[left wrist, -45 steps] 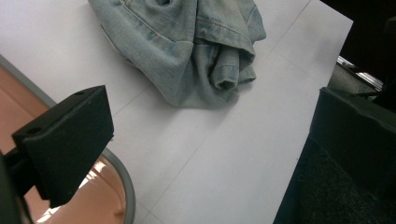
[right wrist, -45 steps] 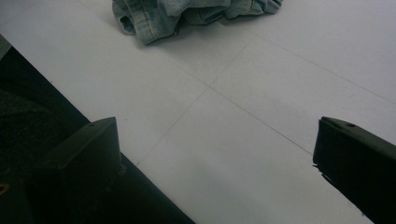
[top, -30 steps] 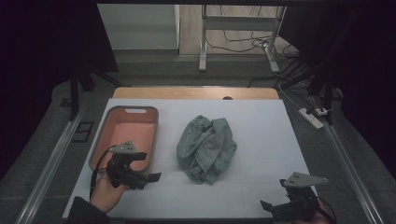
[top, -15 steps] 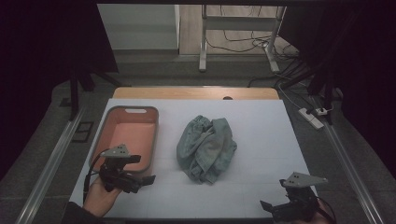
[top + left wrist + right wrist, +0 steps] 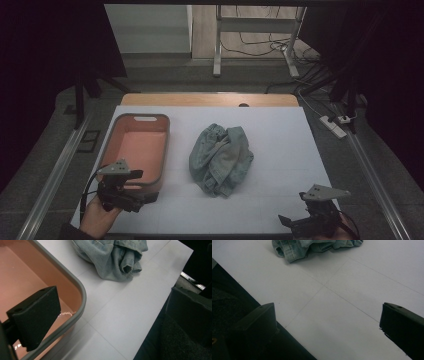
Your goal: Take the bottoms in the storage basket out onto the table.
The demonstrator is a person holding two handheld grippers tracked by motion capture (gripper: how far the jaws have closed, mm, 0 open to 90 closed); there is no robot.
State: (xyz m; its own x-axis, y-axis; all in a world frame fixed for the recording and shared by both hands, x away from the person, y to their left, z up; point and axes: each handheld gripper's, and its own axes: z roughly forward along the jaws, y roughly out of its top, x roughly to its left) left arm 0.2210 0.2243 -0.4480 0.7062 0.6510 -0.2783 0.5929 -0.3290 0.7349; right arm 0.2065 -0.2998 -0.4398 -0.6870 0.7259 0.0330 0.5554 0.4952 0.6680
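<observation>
Both the left gripper (image 5: 145,196) at lower left and the right gripper (image 5: 292,226) at lower right gape wide, empty; the jeans (image 5: 221,159) lie mid-frame.

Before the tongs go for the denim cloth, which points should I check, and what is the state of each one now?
1. Left tongs open and holding nothing: ok; jaws stand wide apart.
2. Right tongs open and holding nothing: ok.
3. Denim cloth free on the white table, apart from both tongs: ok.
4. Pink bin has room inside: ok; no item lies in it.
5. Left tongs apart from the bin: not ok; one jaw hangs over its near corner.
6. A good edge of the cloth to grip: cannot tell; it lies crumpled.
</observation>
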